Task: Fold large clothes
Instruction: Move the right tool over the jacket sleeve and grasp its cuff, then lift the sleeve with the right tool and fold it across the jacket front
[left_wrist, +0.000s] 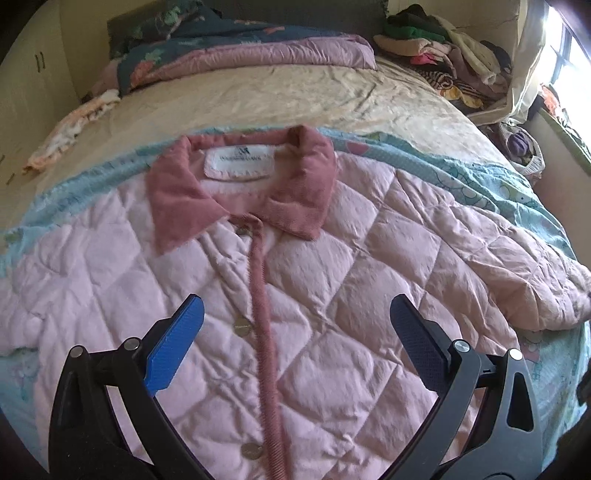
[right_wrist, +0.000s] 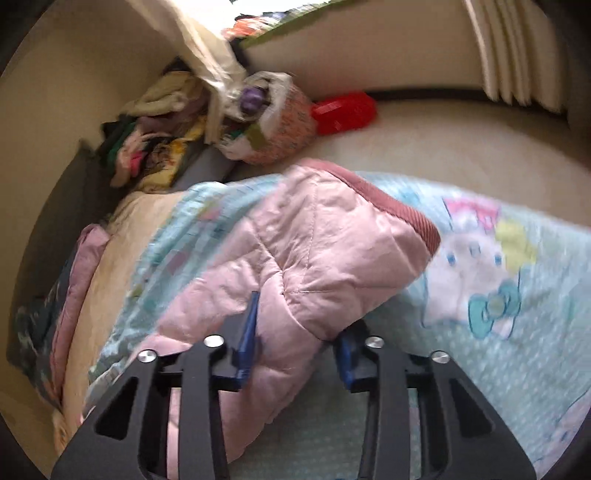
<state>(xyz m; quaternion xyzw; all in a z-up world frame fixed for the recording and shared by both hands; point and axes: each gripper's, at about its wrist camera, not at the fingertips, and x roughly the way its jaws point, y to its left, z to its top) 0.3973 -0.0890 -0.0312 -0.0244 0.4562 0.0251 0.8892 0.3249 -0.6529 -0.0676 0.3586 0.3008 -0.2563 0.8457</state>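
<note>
A cream bed sheet (left_wrist: 295, 96) fills the upper middle, a floral quilt (left_wrist: 221, 48) bunched upper left, a clothes pile (left_wrist: 443, 55) upper right; a red plastic item (right_wrist: 345, 110) lies upper centre

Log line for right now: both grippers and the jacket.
left hand-held gripper: open, over jacket front | right hand-held gripper: shut on sleeve | jacket: flat, buttoned, unfolded
</note>
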